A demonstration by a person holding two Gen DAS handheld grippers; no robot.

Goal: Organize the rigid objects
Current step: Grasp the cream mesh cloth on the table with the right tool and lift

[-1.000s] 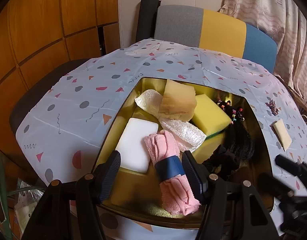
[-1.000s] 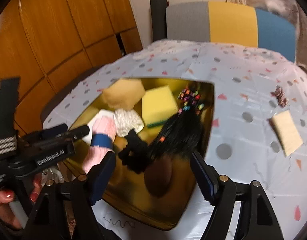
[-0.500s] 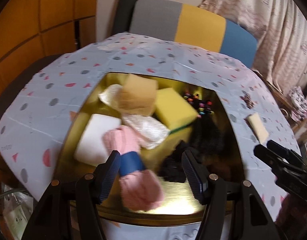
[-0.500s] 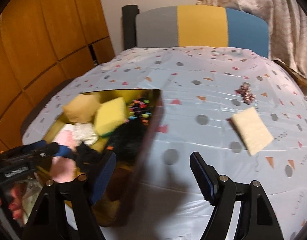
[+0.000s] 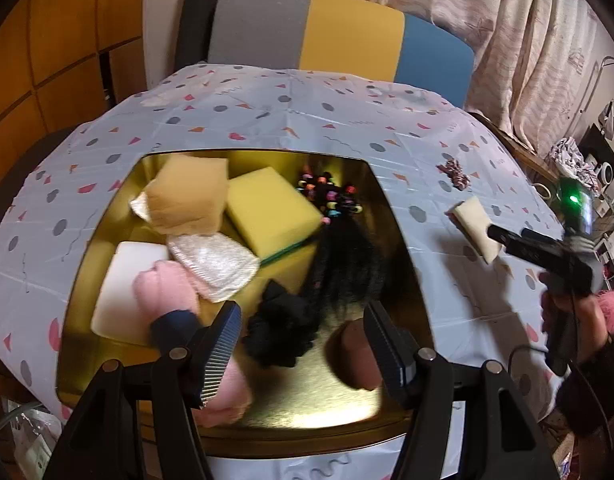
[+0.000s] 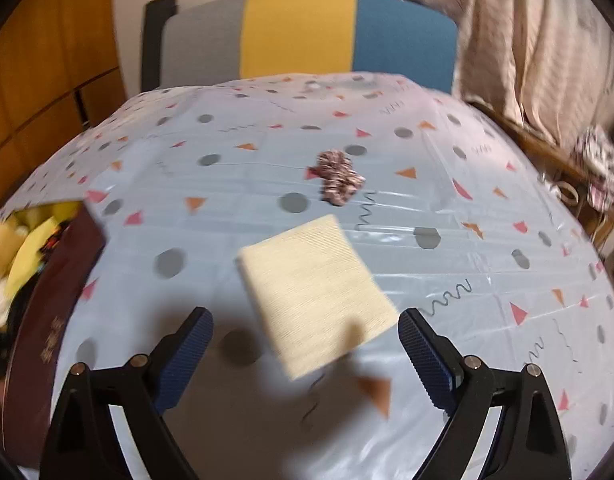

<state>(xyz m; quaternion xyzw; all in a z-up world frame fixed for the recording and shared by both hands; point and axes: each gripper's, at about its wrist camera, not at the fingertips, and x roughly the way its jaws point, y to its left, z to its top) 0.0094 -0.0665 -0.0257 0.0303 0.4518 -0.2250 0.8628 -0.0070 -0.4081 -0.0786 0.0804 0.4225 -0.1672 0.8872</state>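
Note:
A gold tray (image 5: 403, 240) holds a tan sponge (image 5: 187, 196), a yellow sponge (image 5: 271, 212), a white block (image 5: 123, 276), a pink rolled towel with a blue band (image 5: 167, 296), a black scrunchie (image 5: 283, 328) and a beaded black hairpiece (image 5: 339, 256). My left gripper (image 5: 303, 344) hangs open over the tray's near end, above the black scrunchie, and grips nothing. My right gripper (image 6: 303, 324) hovers over the tablecloth with its jaws opening. A cream ribbed pad (image 6: 315, 288) lies flat just ahead of its fingertips, untouched. A mottled scrunchie (image 6: 337, 178) lies beyond the pad.
The patterned light-blue tablecloth (image 6: 487, 240) covers the table. The tray's dark outer wall (image 6: 47, 320) stands at the left of the right wrist view. A grey, yellow and blue chair back (image 5: 339, 32) stands behind the table, with curtains (image 5: 527, 40) at the right.
My right gripper swung right, from over the tray to over the cream pad, and its jaws spread wider. My left gripper shifted right, from over the pink towel to over the black scrunchie.

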